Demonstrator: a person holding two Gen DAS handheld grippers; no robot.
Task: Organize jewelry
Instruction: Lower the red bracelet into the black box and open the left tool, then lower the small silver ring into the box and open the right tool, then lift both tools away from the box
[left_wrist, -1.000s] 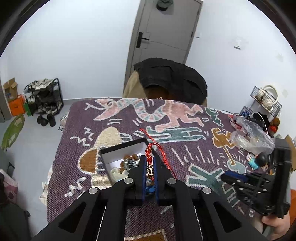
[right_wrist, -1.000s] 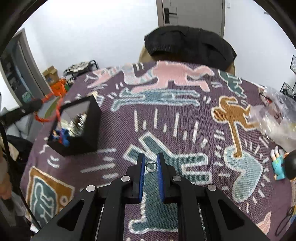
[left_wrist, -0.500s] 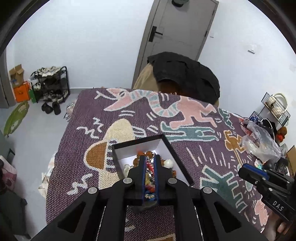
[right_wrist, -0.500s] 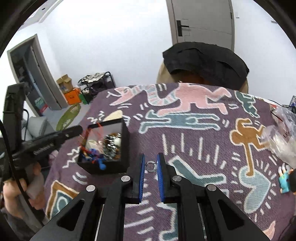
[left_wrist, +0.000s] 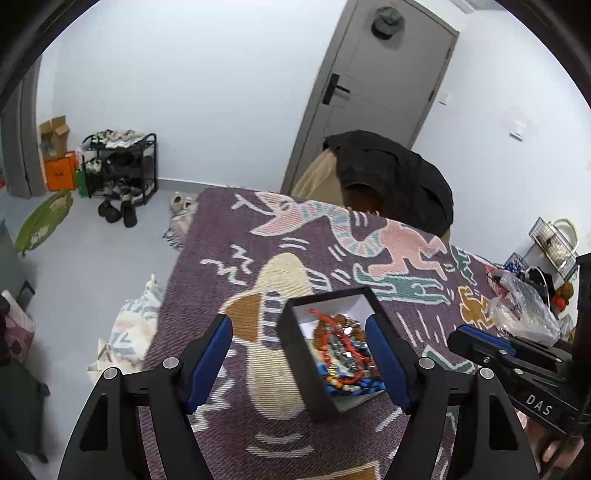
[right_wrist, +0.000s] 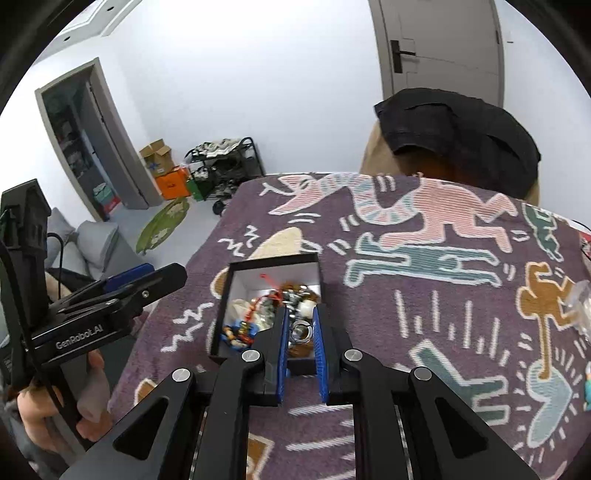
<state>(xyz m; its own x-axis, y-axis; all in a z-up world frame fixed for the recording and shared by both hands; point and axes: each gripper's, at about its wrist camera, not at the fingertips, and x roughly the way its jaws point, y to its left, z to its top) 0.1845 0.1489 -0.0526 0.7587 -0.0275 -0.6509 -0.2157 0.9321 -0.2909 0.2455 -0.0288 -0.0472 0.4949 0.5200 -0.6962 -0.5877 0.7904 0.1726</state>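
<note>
L wrist view: left gripper (left_wrist: 299, 336) has jaws spread wide, nothing between them, blue pads either side of the black jewelry box (left_wrist: 332, 347) at lower centre of frame. Box sits on the purple patterned cloth (left_wrist: 221, 258), white inside, with a heap of beads (left_wrist: 343, 354) in red, orange and blue. In this view the box's long axis runs from upper centre down toward lower right, near corner pointing at the camera. Right gripper (left_wrist: 476, 343) comes in from the right edge; its jaw gap can't be read from here.

R wrist view shows what the L one doesn't: right gripper (right_wrist: 300, 325) is nearly closed, pinching a small silver ring (right_wrist: 301, 331) between its blue pads, over the near right part of the box (right_wrist: 273, 306). Ring is face-on to the camera, hole visible, so its axis points along the fingers. Here the box's long axis runs roughly top to bottom of frame, open side up. Left gripper (right_wrist: 140, 280) shows at left of frame, beside the box's left wall, w/ a hand (right_wrist: 88, 391) on its handle at lower left.

Upper right in both views: dark jacket (right_wrist: 458, 133) draped past the cloth's far edge.
</note>
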